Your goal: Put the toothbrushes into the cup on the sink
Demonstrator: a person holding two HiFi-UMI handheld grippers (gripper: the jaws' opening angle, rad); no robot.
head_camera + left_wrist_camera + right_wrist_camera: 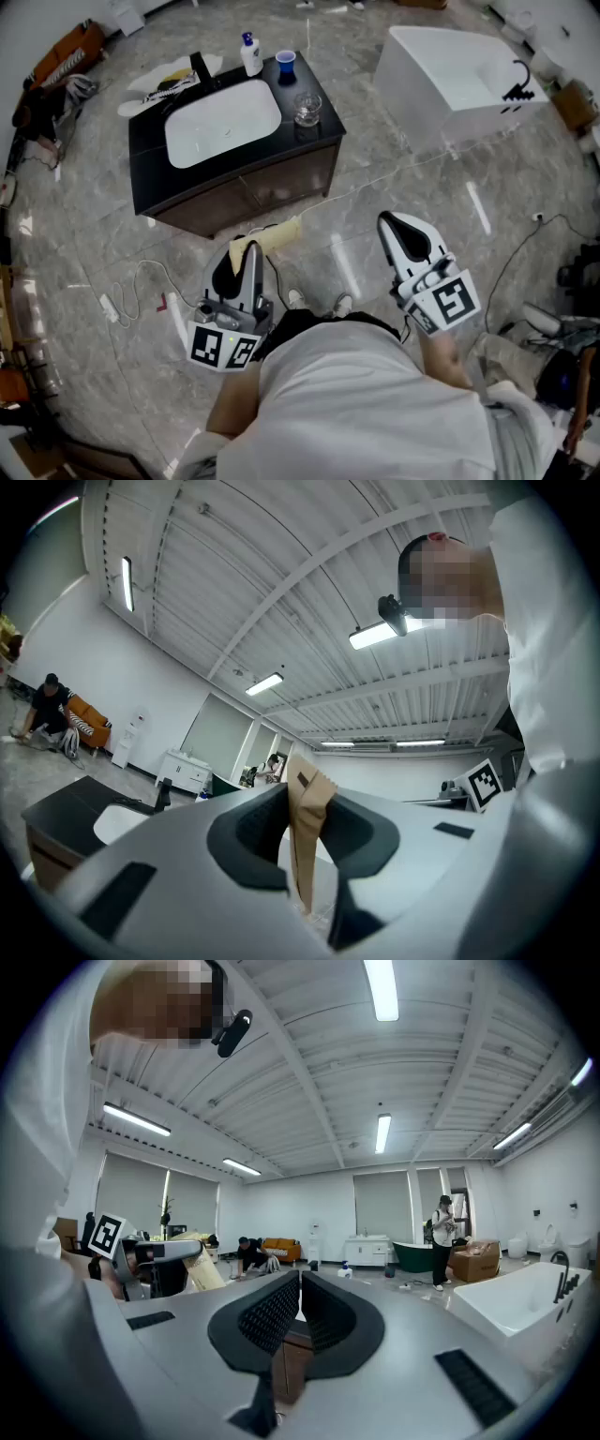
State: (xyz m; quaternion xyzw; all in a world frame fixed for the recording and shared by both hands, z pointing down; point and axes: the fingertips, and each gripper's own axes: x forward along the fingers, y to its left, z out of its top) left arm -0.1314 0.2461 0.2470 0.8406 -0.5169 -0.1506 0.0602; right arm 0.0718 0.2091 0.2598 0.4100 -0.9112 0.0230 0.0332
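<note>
Two big fixtures stand on the marble floor (pixel 394 234): a white bathtub (pixel 450 84) at the far right and a dark vanity (pixel 234 187) at the far left, its white basin (pixel 222 124) set into a black top.

The person stands on the near side, well apart from both, with a gripper in each hand. The right gripper (pixel 298 1312) is held out towards the bathtub side. Its jaws are together with nothing between them.

The left gripper (pixel 242 255) aims at the near front of the vanity and is clamped on a tan paper packet (pixel 277 236). Both pads press on its flat sides. The jaws grip the packet near one end. In the head view its long axis runs crosswise to them, and the free end points right and slightly far, out past the jaw tips. In the left gripper view it shows as a narrow strip rising above the jaws and leaning a little. What the paper wraps cannot be made out. The packet hangs over the floor, just short of the vanity front.

On the countertop, right of the basin, a clear glass cup (pixel 307 109) stands at the near side. A blue cup (pixel 286 64) stands beyond it. A white bottle (pixel 250 54) with a blue cap stands just left of the blue cup.
</note>
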